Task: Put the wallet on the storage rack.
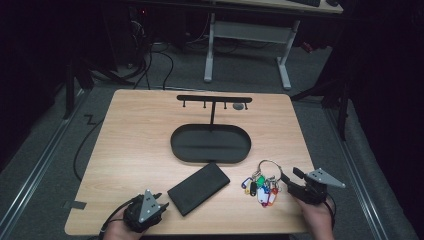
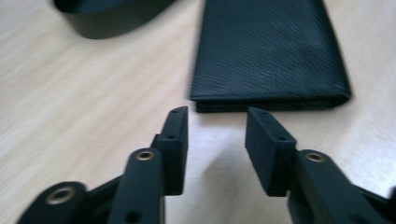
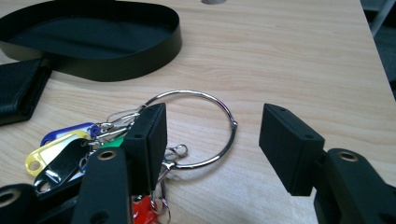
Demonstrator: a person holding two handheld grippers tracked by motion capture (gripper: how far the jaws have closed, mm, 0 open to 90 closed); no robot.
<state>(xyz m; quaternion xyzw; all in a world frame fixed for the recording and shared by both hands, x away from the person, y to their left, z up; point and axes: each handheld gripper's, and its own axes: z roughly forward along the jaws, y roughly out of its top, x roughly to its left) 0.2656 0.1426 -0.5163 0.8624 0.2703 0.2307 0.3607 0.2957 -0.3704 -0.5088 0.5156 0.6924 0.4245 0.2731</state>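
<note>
A black wallet (image 1: 198,188) lies flat at the front middle of the wooden table (image 1: 140,145). My left gripper (image 1: 161,202) is open at the front left, its jaws just short of the wallet's (image 2: 268,51) near edge. A large metal key ring (image 1: 269,167) with several coloured tags (image 1: 260,189) lies at the front right. My right gripper (image 1: 291,177) is open, the ring (image 3: 198,128) sitting partly between its jaws and the tags (image 3: 60,149) beside its left jaw. A black oval tray (image 1: 210,143) with a hook stand (image 1: 214,99) stands in the table's middle.
A small grey object (image 1: 238,106) lies on the table behind the hook stand. A white desk frame (image 1: 247,32) and cables (image 1: 150,60) are on the floor beyond the table. The person's hands (image 1: 317,217) come in at the front edge.
</note>
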